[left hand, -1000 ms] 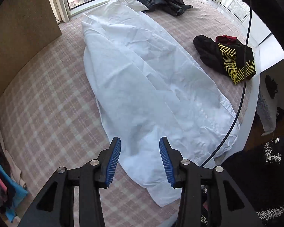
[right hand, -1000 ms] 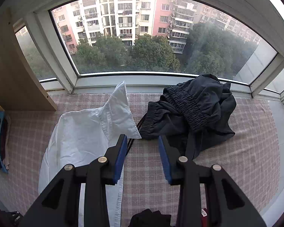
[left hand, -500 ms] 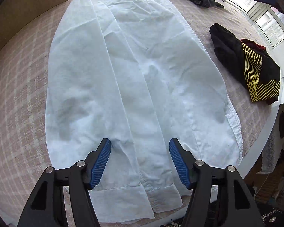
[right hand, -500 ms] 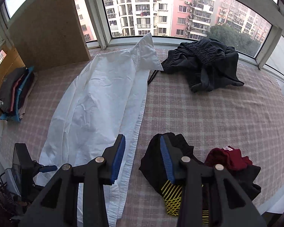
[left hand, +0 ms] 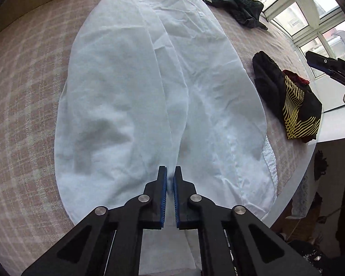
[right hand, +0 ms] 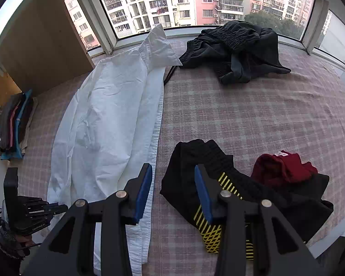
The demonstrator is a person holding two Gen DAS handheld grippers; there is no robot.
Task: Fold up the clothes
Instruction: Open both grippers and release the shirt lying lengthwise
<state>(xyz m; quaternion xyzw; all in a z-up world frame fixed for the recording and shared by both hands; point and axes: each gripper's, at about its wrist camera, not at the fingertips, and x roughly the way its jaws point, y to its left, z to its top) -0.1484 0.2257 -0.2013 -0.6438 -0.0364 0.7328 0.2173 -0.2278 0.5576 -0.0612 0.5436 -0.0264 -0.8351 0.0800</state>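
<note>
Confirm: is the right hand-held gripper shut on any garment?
No: in the right wrist view the right hand-held gripper is open, with the checked cover showing between its blue pads and no cloth held.

The white shirt's (left hand: pixel 131 96) hem is hidden behind the left gripper (left hand: pixel 170 179); its collar is cropped by the frame's top edge.

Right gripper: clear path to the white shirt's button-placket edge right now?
Probably yes. The right gripper is open and empty, hovering above the bed between the white shirt and the black-and-yellow garment. The placket edge lies uncovered just to its left.
</note>
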